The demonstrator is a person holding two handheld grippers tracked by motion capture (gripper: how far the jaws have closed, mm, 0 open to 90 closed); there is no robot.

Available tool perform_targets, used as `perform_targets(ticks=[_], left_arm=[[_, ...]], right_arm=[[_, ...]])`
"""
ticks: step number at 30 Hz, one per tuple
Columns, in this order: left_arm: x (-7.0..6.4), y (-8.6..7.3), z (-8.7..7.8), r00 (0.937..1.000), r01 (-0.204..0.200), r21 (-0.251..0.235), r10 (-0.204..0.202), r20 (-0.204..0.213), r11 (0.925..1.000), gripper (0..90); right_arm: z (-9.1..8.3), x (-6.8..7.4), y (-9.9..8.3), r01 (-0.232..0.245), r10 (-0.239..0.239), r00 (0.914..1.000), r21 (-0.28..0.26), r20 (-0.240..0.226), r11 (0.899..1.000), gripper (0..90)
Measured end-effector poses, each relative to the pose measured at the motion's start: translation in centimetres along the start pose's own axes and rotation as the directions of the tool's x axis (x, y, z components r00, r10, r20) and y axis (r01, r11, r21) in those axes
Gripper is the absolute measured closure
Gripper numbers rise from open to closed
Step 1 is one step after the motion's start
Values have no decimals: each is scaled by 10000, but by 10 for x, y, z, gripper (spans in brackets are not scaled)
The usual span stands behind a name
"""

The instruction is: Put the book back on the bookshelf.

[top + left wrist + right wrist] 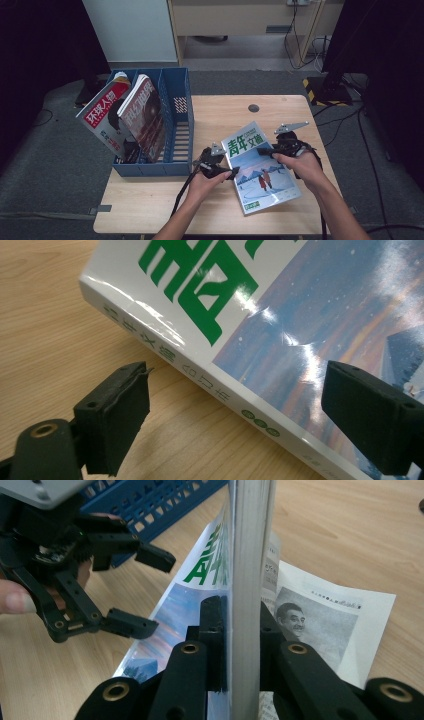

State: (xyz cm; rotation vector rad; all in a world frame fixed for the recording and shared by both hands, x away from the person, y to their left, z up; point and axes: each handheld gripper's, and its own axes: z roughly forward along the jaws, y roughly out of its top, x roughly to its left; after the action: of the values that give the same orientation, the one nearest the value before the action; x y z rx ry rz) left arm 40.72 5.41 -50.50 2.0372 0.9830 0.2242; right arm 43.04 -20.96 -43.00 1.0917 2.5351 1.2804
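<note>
While your right claw (268,150) is clamped on the right edge of the magazine (260,170), its two jaws pinch the pages from both sides in the right gripper view, with the edge (247,580) standing upright between them. That magazine sits on the right half of the wooden surface (150,200), one side lifted off it, and its cover shows big green Chinese characters over a snowy blue scene with small figures. Green print runs down the white spine (200,375) too, though it's too small to read.

Your left claw (231,172) is spread wide at the magazine's spine, one jaw over bare wood, the other over the cover, gripping nothing.

Count three magazines in all: the one in hand, plus two leaning in the blue rack (175,125) at the surface's left. One (102,117) has a red band with white characters, the other (145,117) a dark reddish cover. An inside page (320,625) shows a printed portrait.
</note>
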Motion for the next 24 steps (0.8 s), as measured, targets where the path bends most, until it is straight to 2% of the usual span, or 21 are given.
perform_targets(ticks=[4,16,24], left_arm=[[0,5,1,10000,58,-17,-58,-27,10000,116],[3,7,8,9975,429,-175,-418,578,9989,97],[3,14,7,9955,615,-321,-590,747,9976,100]], right_arm=[[-4,2,6,60,-60,10000,-237,5,9997,804],[-15,3,19,158,-146,9997,-616,197,9980,804],[-20,5,27,325,-300,9990,-735,345,9968,804]])
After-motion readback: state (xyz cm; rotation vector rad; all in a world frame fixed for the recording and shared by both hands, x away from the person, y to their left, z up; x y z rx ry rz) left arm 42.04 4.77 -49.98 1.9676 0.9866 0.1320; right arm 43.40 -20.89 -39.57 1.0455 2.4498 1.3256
